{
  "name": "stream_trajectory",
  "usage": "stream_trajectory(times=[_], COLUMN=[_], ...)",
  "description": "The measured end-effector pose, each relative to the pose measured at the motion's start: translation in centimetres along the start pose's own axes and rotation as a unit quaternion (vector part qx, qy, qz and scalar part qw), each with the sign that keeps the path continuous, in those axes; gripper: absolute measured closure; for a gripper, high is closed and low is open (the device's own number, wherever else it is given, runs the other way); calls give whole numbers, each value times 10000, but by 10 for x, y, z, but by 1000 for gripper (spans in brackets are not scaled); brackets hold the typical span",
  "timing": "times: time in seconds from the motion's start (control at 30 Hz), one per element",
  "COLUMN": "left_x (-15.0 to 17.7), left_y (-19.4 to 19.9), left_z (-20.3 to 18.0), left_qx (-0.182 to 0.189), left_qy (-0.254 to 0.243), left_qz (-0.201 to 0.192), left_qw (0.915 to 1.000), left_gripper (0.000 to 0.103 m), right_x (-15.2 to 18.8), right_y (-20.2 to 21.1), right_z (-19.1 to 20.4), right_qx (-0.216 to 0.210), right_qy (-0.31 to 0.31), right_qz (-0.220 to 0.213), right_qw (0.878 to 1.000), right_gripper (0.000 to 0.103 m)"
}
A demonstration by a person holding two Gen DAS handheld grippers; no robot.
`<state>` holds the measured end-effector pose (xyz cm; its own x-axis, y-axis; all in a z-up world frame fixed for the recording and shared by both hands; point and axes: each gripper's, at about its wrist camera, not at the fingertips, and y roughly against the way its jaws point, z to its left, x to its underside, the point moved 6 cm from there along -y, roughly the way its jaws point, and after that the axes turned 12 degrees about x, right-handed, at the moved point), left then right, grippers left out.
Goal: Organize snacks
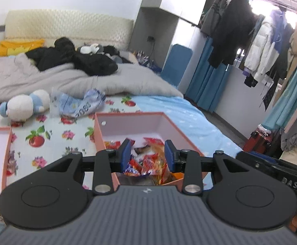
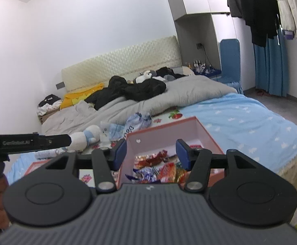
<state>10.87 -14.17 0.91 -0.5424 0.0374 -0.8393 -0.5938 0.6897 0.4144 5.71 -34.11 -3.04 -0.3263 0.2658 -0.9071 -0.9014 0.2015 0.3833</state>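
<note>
Snack packets (image 1: 148, 163) are lying piled inside the pink box (image 1: 128, 122) on the bed (image 1: 52, 143), and both the left gripper (image 1: 148, 155) and right gripper (image 2: 151, 153) are hovering over it, jaws parted and empty. Reaching in together is risking a collision, or a nudge tipping the light box

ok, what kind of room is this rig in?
A lived-in bedroom, it looks like: a bed with a padded headboard and rumpled grey duvet, and coats hanging on a rail beside it.
</note>
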Motion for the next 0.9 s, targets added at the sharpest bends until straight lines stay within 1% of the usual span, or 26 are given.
stream_trajectory(times=[0.2,0.37,0.5,0.67,0.9], left_x=[16,26,28,28,28], left_y=[-27,-45,-51,-50,-46], left_z=[13,19,22,22,21], left_qx=[44,41,3,-17,-37], left_qy=[191,258,308,265,178], left_qz=[223,376,363,370,362], left_qw=[9996,9990,9989,9990,9992], left_gripper=[62,62,62,62,62], right_x=[16,32,41,40,40], right_y=[-11,-26,-33,-32,-30], right_z=[-12,-20,-24,-22,-22], right_qx=[136,275,291,292,299], right_qy=[-131,-216,-257,-148,-183], right_qz=[111,334,478,410,419], right_qw=[9998,9988,9981,9986,9985], right_gripper=[46,46,46,46,46])
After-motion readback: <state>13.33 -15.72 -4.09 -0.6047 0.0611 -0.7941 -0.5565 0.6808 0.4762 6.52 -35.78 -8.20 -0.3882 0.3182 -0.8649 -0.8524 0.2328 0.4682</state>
